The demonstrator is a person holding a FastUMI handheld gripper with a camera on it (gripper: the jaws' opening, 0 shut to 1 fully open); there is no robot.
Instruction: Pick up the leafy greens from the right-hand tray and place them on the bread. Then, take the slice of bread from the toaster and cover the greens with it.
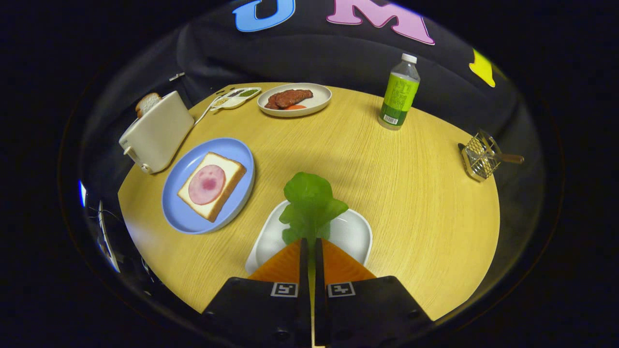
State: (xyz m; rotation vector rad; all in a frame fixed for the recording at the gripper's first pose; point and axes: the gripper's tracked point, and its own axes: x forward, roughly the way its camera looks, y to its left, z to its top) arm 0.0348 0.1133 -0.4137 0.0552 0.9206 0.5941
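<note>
Already leafy greens (309, 205) are clamped btwn gripper (310, 246) fingers, lower centre, above white tray (355, 237). Not yet laid on bread (213, 186) w/ ham, centre-left; toaster (155, 131) slice, upper left, untouched.

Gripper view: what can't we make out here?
- Leafy greens: stem end hidden between the closed gripper fingers.
- White tray: near edge covered by the fingers.
- Bread slice in the toaster: lower part inside the slot.
- Condiment dish: contents too small to identify.
</note>
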